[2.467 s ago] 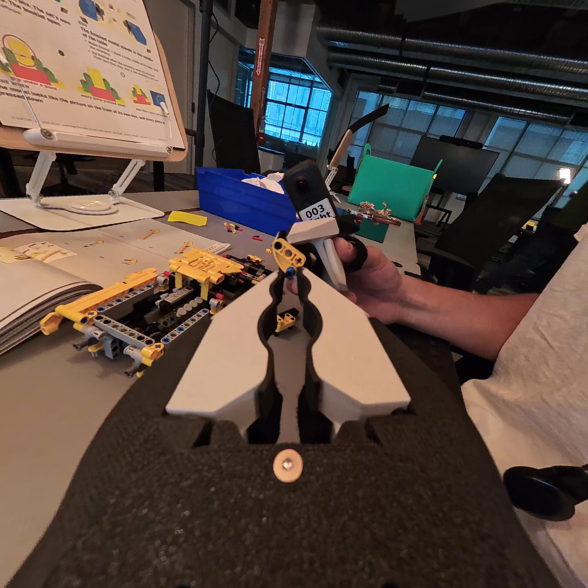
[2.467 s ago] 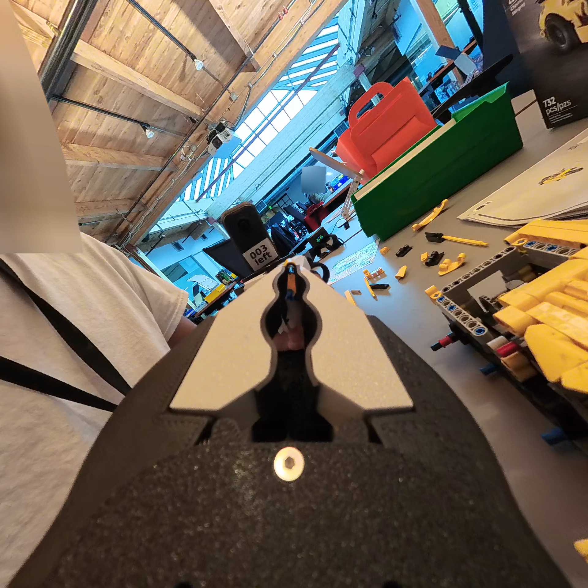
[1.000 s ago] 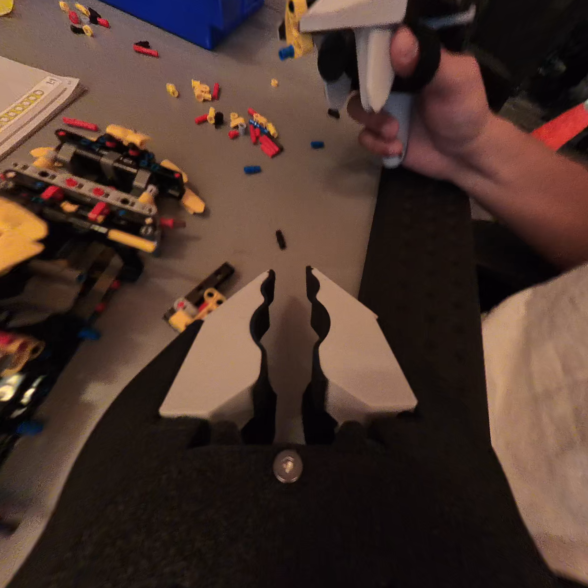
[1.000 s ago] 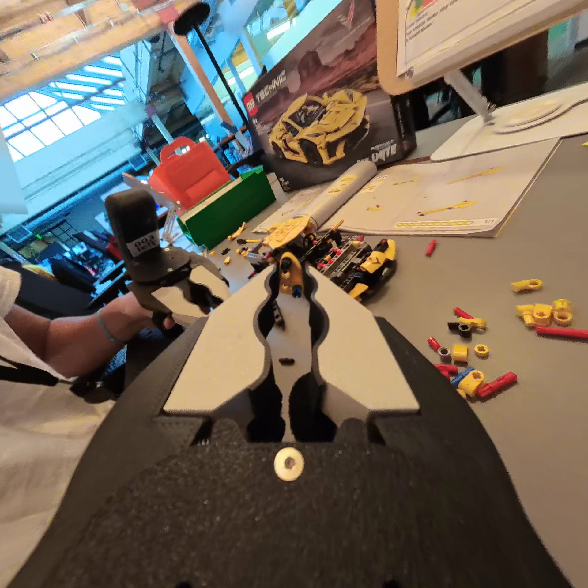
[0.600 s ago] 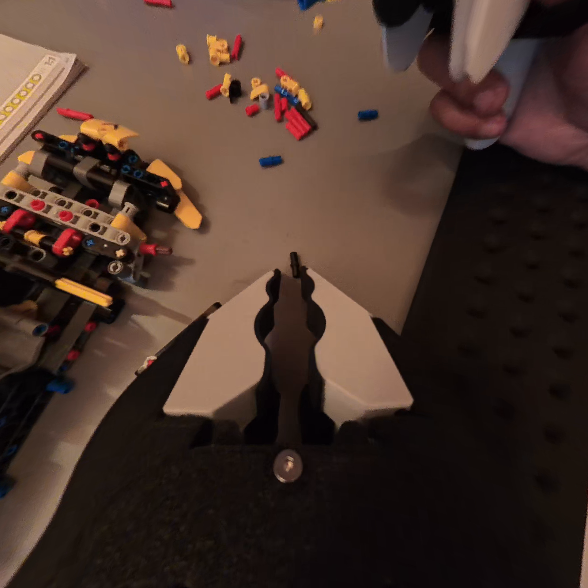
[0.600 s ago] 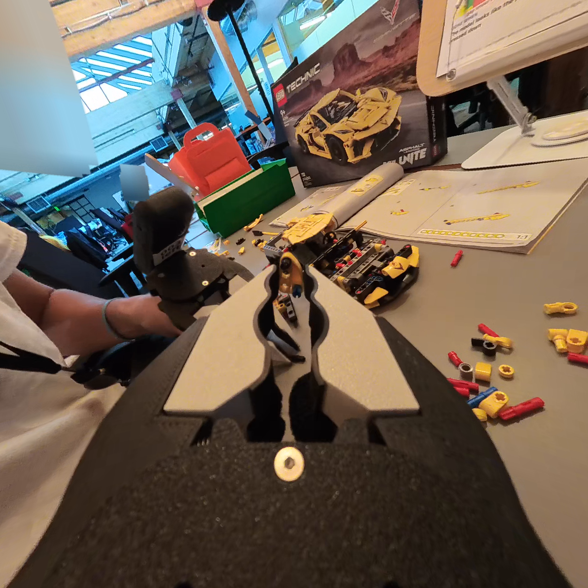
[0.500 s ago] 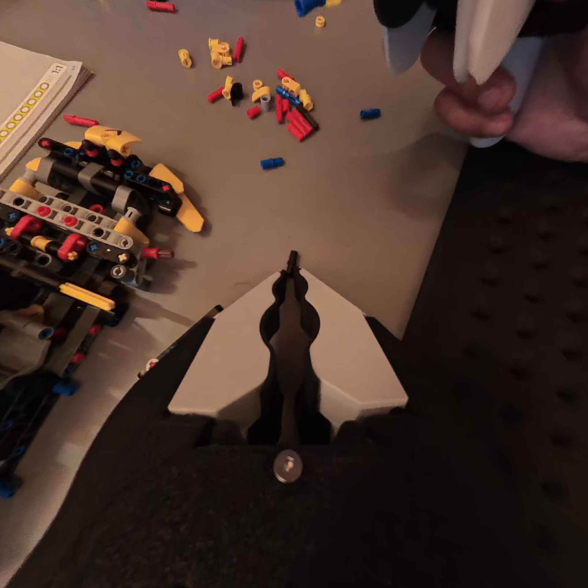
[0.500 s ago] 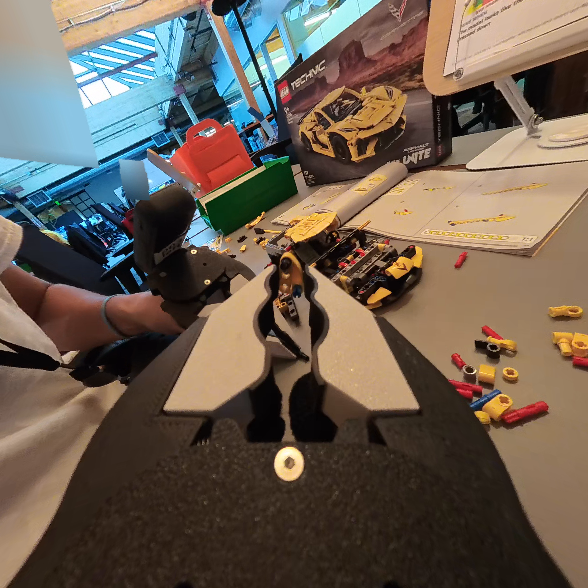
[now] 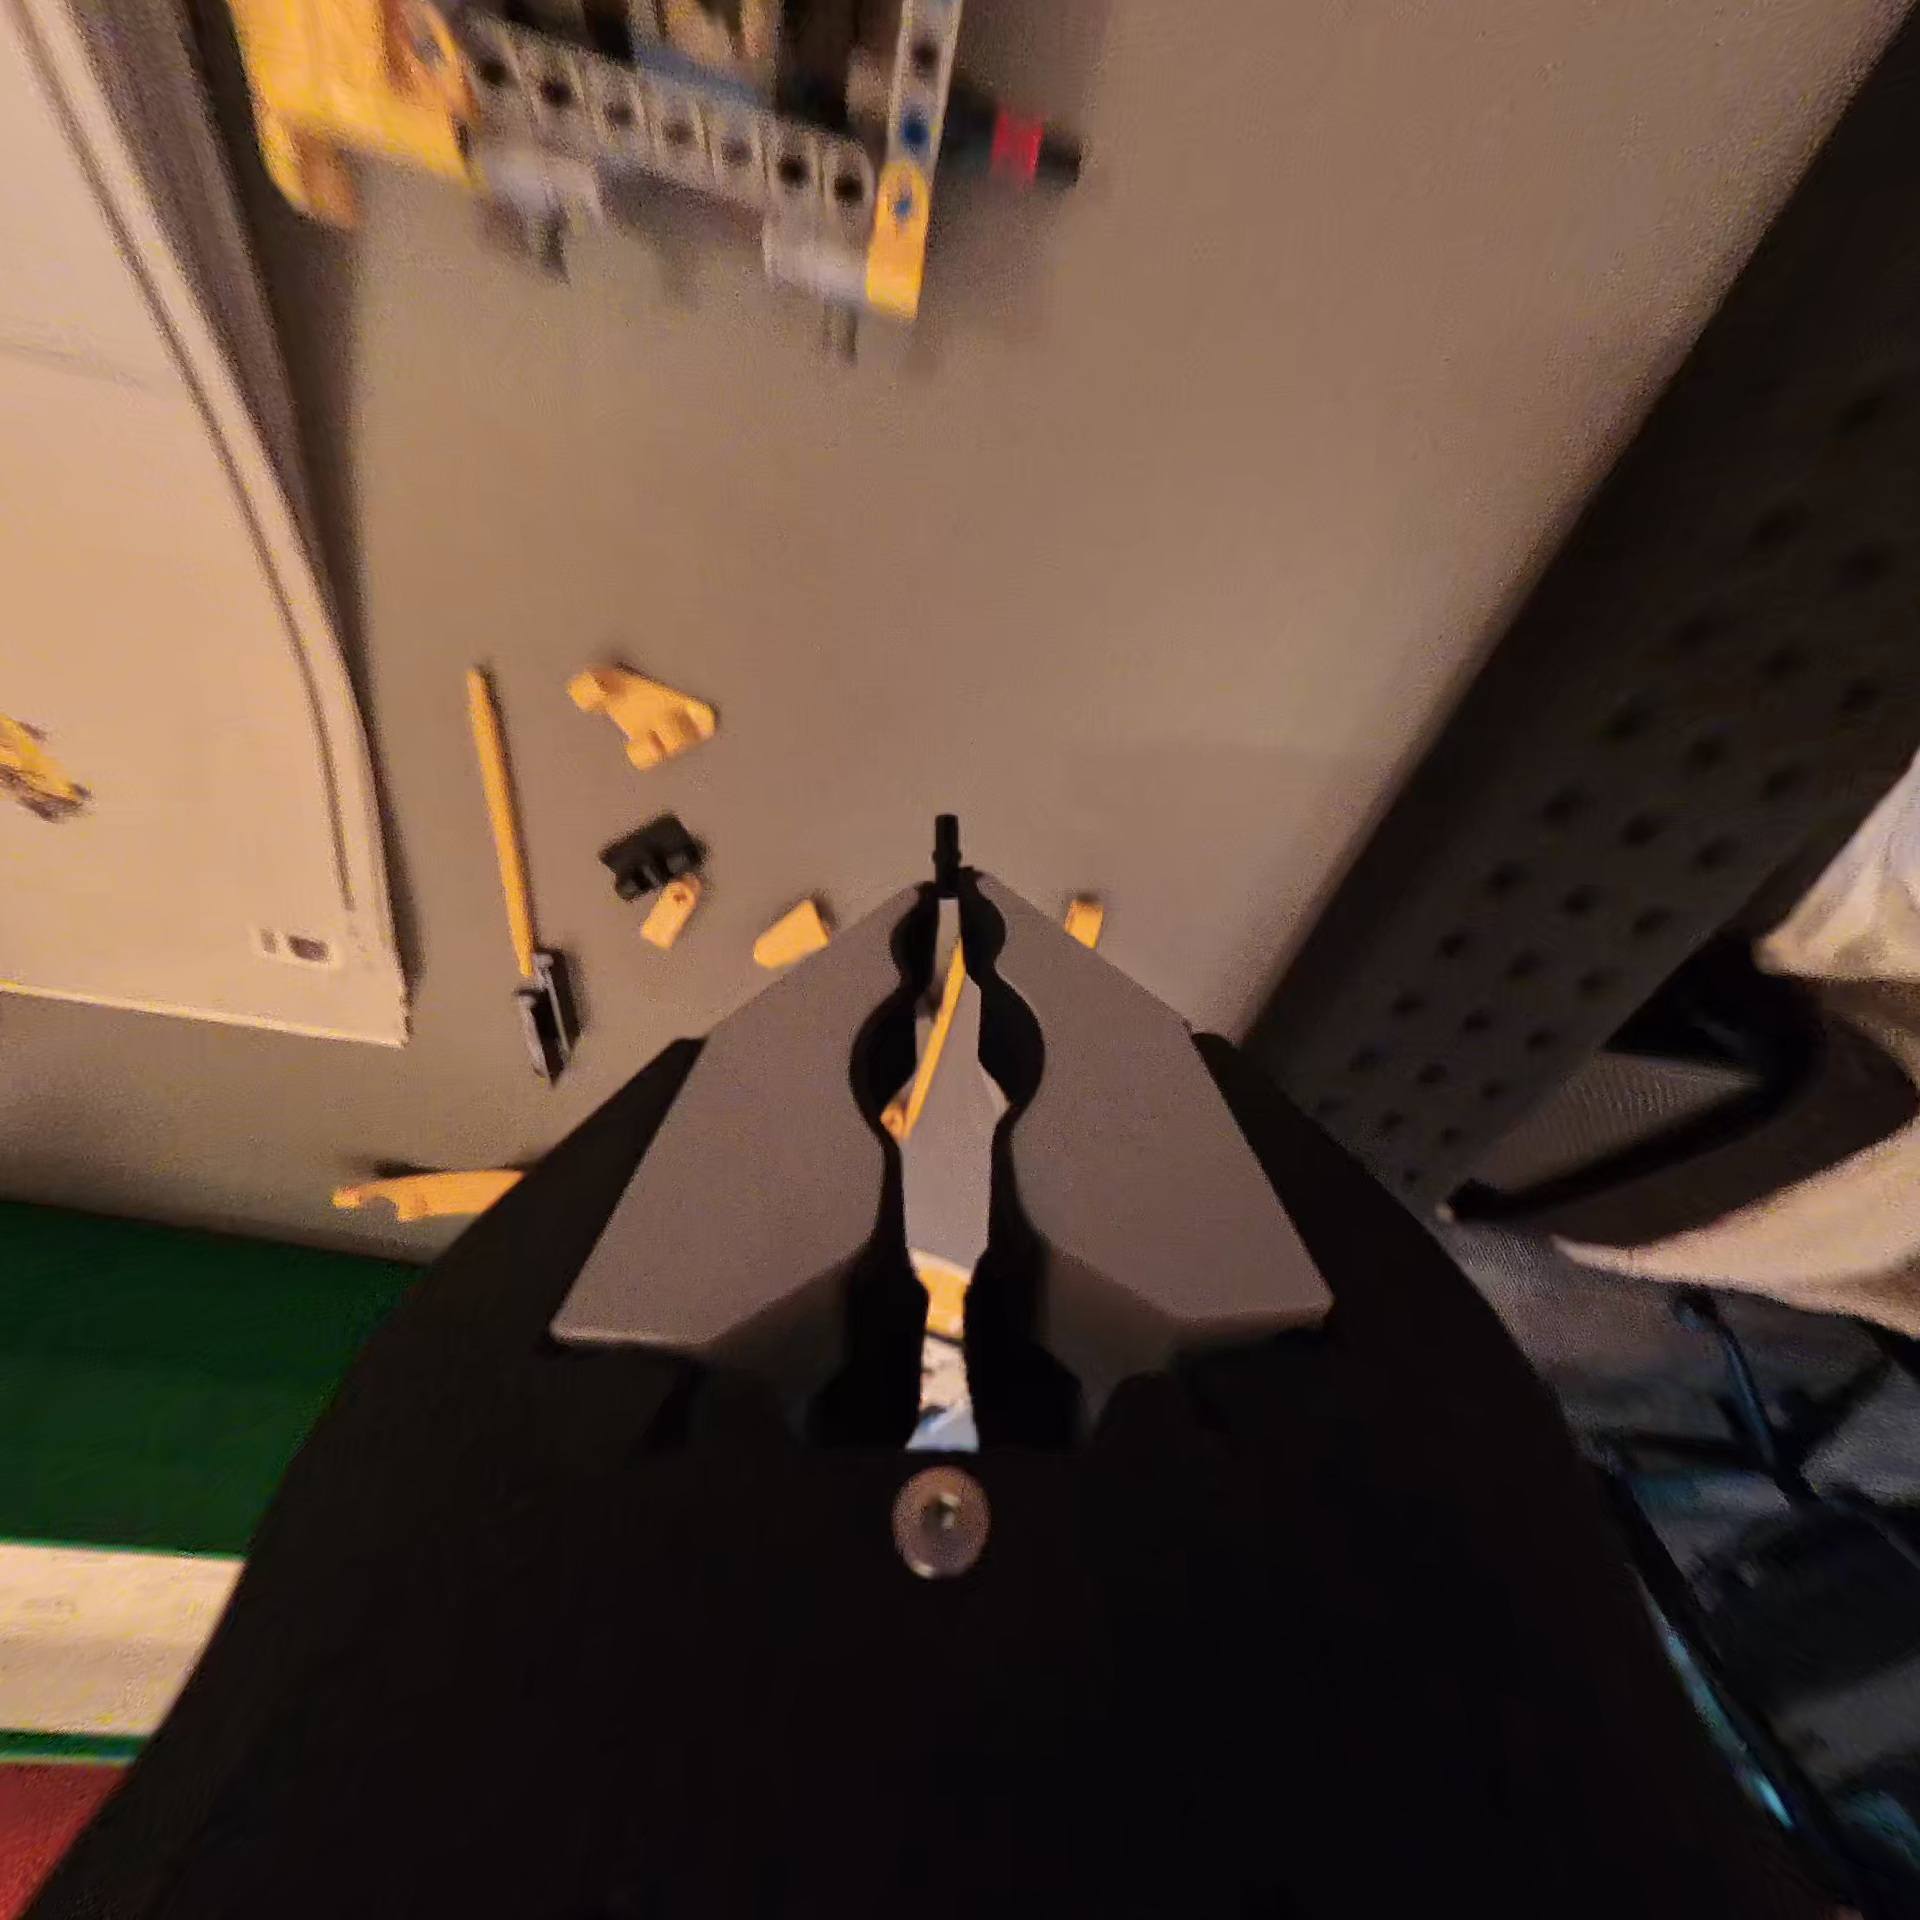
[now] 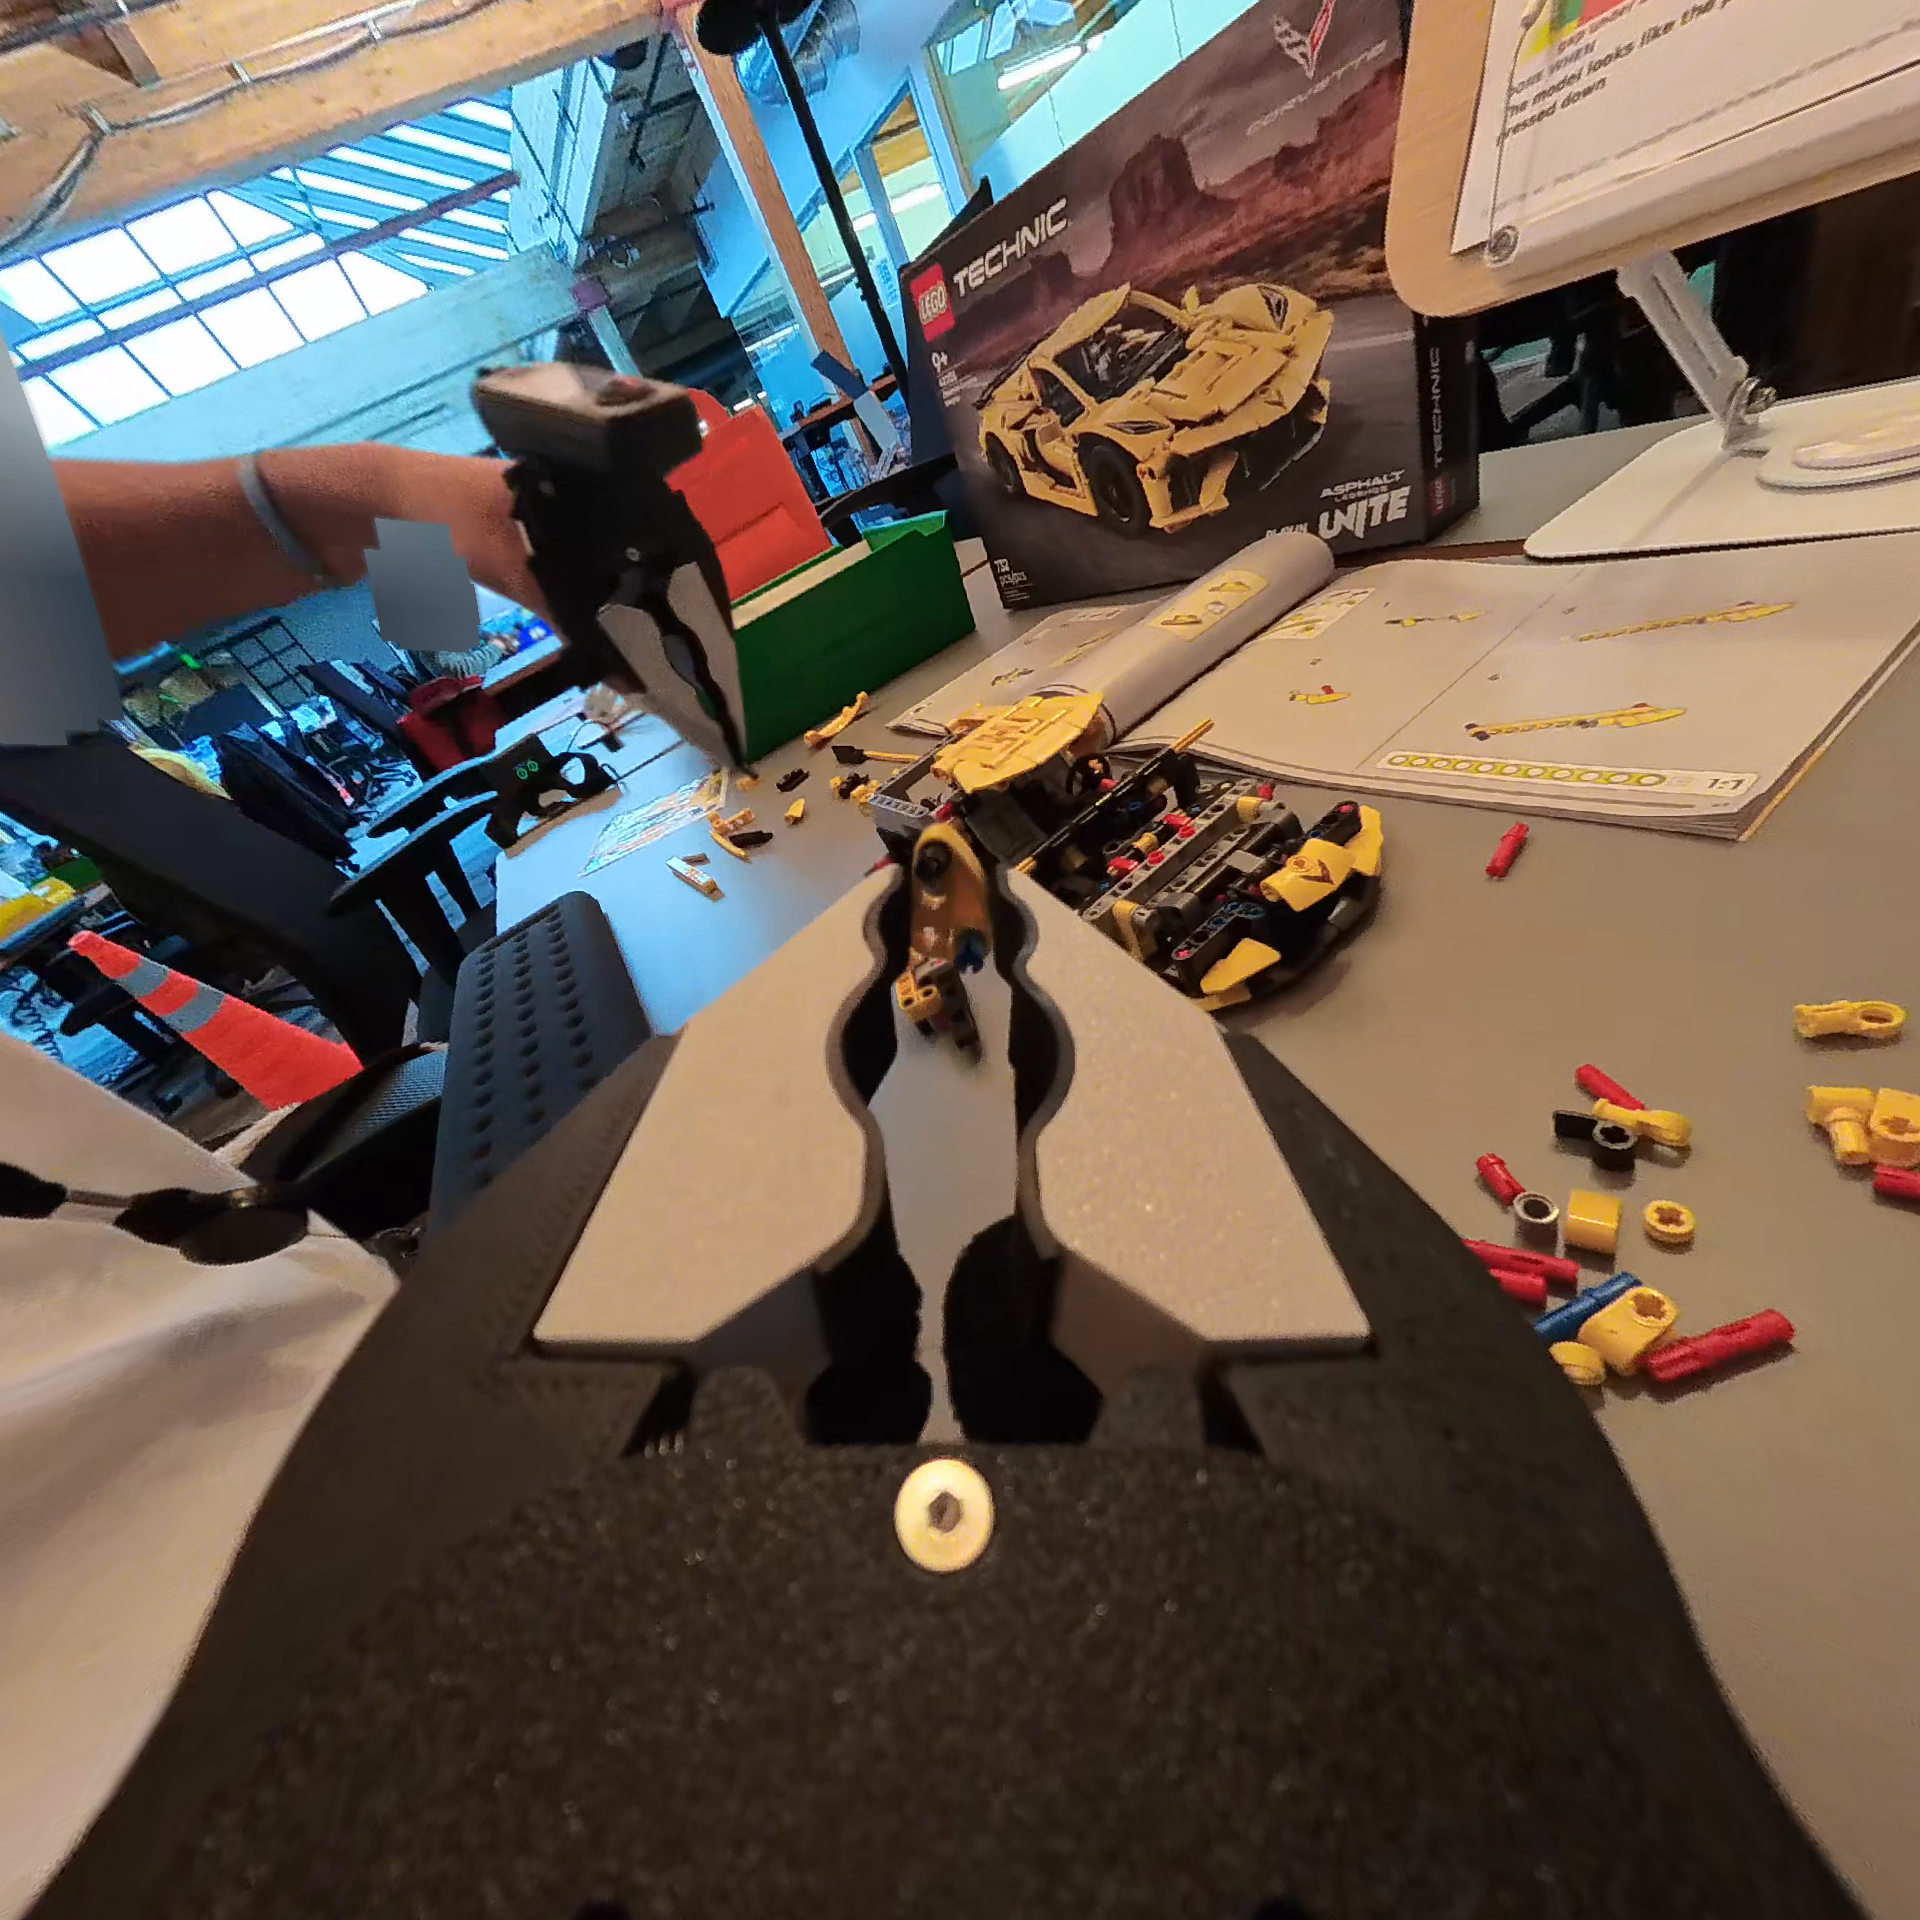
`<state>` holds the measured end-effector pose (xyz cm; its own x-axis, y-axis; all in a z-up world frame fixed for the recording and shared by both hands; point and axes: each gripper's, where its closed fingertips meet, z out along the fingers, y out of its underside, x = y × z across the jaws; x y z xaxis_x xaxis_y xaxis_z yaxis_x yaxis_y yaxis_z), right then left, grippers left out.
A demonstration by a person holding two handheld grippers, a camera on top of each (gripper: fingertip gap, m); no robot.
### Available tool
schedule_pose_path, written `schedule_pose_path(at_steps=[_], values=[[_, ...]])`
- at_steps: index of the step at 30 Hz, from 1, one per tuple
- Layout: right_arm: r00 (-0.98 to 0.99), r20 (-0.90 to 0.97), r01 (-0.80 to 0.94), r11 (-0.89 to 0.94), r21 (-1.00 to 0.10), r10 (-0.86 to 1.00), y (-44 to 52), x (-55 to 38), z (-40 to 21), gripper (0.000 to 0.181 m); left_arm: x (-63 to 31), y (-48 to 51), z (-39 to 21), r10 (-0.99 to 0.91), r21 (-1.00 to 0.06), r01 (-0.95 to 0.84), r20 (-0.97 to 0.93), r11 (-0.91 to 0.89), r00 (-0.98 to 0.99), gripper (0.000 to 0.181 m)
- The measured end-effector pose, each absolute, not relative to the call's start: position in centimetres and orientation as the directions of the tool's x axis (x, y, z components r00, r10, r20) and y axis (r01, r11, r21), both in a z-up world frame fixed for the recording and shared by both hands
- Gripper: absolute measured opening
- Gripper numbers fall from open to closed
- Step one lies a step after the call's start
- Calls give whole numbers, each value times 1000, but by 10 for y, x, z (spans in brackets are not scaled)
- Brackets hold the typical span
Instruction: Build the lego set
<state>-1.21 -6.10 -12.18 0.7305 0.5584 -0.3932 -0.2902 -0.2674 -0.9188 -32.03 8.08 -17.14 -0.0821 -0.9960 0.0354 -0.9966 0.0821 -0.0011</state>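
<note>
My left gripper (image 9: 948, 891) hangs tip-down over the grey table (image 9: 1091, 582), its fingers (image 9: 790, 1091) clenched on a small black pin (image 9: 945, 847) that sticks out past the tips. Below it lie loose yellow pieces (image 9: 644, 712), a black piece (image 9: 652, 854) and a long yellow axle (image 9: 501, 821), with the edge of the white instruction booklet (image 9: 156, 727) to one side and the green bin (image 9: 156, 1371) near the frame's lower corner.

My right gripper (image 10: 951, 904) has its fingers (image 10: 1143, 1164) clamped on a small yellow and black sub-assembly (image 10: 943, 935) held up above the table. Just beyond it the partly built yellow and black car chassis (image 10: 1164, 842) sits on the table, in front of the open booklet (image 10: 1455, 665) and the set's box (image 10: 1174, 353). Loose red, yellow and blue pins (image 10: 1621, 1309) are scattered off to the right side.
</note>
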Motion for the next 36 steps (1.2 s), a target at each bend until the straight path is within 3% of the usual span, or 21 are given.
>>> schedule_pose_path(at_steps=[4,11,15,22,36], values=[[733,-387,-282,-268,-921,559,-61,-13,-122,13,-347,95,-193,-987,215,-964,9,157,-159,4],[725,-402,-300,-268,-915,560,-61,-11,-121,14,-343,98,-216,-901,423,-829,-62,366,-429,4],[725,-402,-296,-275,-915,559,-61,-12,-123,14,-338,96,-221,-699,505,-637,-91,582,-710,4],[721,-408,-304,-274,-913,560,-61,-12,-122,14,-326,90,-222,-400,555,-419,-163,719,-902,4],[715,-413,-305,-280,-910,564,-61,-13,-122,14,-329,92,-225,-312,580,-319,-116,749,-943,4]])
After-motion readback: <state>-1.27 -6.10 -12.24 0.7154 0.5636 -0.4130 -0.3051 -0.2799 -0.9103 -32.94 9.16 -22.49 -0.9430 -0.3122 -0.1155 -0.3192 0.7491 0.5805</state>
